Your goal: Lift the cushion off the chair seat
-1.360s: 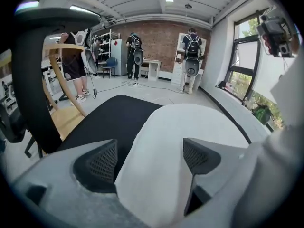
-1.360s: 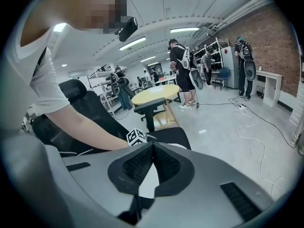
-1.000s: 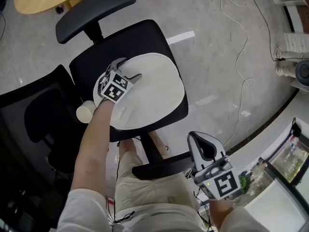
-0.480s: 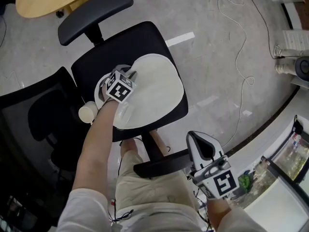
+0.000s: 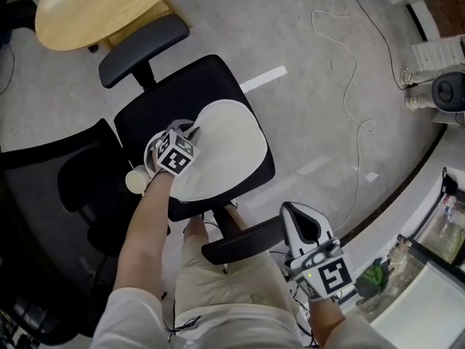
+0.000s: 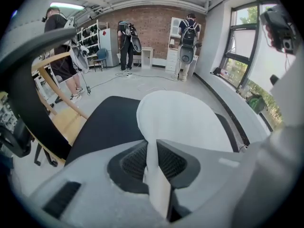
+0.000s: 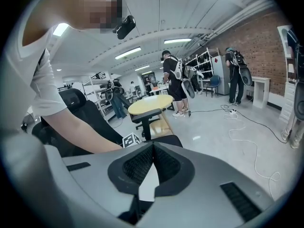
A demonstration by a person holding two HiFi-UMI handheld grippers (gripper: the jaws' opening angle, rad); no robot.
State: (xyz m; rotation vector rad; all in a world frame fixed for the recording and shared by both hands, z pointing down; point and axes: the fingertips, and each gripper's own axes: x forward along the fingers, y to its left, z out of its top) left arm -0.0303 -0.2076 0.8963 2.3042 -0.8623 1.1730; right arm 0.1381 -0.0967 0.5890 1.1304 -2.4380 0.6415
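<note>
A white cushion (image 5: 227,151) lies on the black chair seat (image 5: 182,97). My left gripper (image 5: 194,130) is at the cushion's left edge, its jaws closing on it. In the left gripper view a fold of the cushion (image 6: 185,120) is pinched between the pads of that gripper (image 6: 152,145) and rises off the seat (image 6: 107,127). My right gripper (image 5: 289,209) hangs apart from the cushion, beside the chair's near armrest (image 5: 240,242). In the right gripper view this gripper (image 7: 152,147) has its jaws together with nothing in them.
A round wooden table (image 5: 109,6) stands beyond the chair's far armrest (image 5: 145,48). A second black chair (image 5: 51,187) is at the left, a pale cylinder (image 5: 136,182) beside the seat. A white cable (image 5: 349,71) trails on the floor. People (image 6: 127,42) stand far off.
My left gripper's jaws went from wide open over the cushion's edge to closed on it, and that edge has bunched and lifted a little. The right gripper stays shut.
</note>
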